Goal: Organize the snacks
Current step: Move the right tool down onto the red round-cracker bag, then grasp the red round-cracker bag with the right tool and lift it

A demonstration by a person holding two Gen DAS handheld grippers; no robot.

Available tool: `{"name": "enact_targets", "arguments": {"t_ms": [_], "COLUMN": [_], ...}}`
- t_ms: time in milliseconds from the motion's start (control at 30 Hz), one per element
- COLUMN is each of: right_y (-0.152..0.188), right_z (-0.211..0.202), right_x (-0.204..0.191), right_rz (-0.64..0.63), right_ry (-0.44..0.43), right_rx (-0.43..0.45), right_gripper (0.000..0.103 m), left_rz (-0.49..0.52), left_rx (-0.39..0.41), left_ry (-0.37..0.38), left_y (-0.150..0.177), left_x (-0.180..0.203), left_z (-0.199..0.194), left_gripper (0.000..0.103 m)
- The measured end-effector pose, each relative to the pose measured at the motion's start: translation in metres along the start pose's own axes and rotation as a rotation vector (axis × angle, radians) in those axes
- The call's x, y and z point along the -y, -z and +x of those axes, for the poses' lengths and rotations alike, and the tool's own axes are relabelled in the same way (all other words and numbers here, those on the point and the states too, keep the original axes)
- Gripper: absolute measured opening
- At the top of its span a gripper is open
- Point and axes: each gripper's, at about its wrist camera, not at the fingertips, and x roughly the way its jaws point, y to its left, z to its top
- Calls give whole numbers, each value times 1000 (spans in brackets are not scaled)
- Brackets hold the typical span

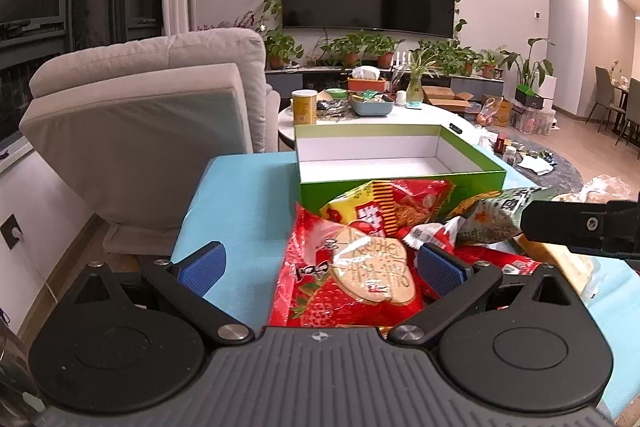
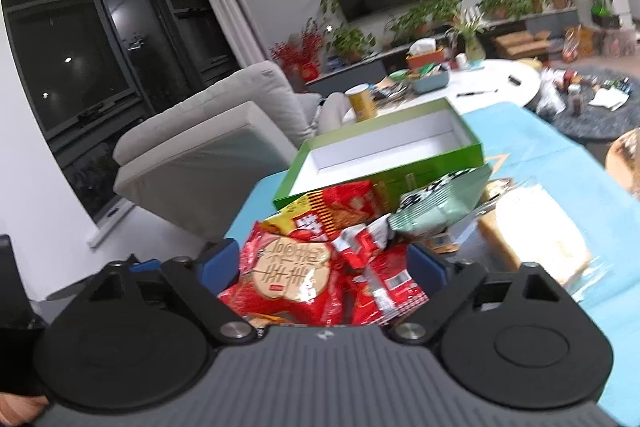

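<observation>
1. Snacks [image 1: 372, 247] lie heaped on the blue cloth [image 1: 240, 203], touching the near wall of the empty green box [image 1: 400, 183]; bagged bread [image 2: 536, 239] sits to their right.
2. Left gripper [image 1: 320, 263] hangs over the pile's left part, fingers apart, holding nothing. Right gripper [image 2: 324, 263] is likewise spread, straddling the red cracker bag [image 2: 288, 279].
3. Best take 1 packet at a time: pinch the red bag by its crimped edge, since the film looks slippery.
4. Lift clear of the neighbouring packets before carrying it far, over the box wall.
</observation>
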Motion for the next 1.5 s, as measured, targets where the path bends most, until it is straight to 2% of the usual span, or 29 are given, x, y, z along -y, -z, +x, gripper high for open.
{"name": "enact_targets", "arguments": {"t_ms": [233, 300, 500, 733, 800, 1033, 1067, 1300, 1500], "right_y": [0, 2, 7, 13, 17, 23, 23, 37, 44], "right_z": [8, 20, 38, 67, 77, 80, 80, 93, 105], "right_x": [9, 12, 12, 7, 8, 7, 9, 8, 2], "right_rz": [72, 126, 257, 337, 380, 344, 356, 320, 267], "right_ry": [-88, -110, -145, -76, -53, 43, 48, 10, -6], "right_rx": [-67, -121, -222, -297, -322, -294, -295, -357, -403], "right_gripper": [73, 73, 73, 73, 80, 89, 93, 93, 93], "left_rz": [-8, 1, -27, -27, -33, -36, -29, -36, -50], "left_rx": [-20, -54, -67, -99, -101, -104, -106, -124, -134], "left_ry": [-6, -16, -13, -13, -5, 62, 72, 127, 181], "left_y": [5, 6, 12, 17, 18, 17, 17, 20, 22], "left_x": [-8, -10, -22, -32, -34, -31, -30, -31, -31], "left_z": [15, 20, 37, 50, 54, 67, 69, 79, 85], "left_gripper": [103, 103, 103, 103, 103, 100, 99, 97, 90]}}
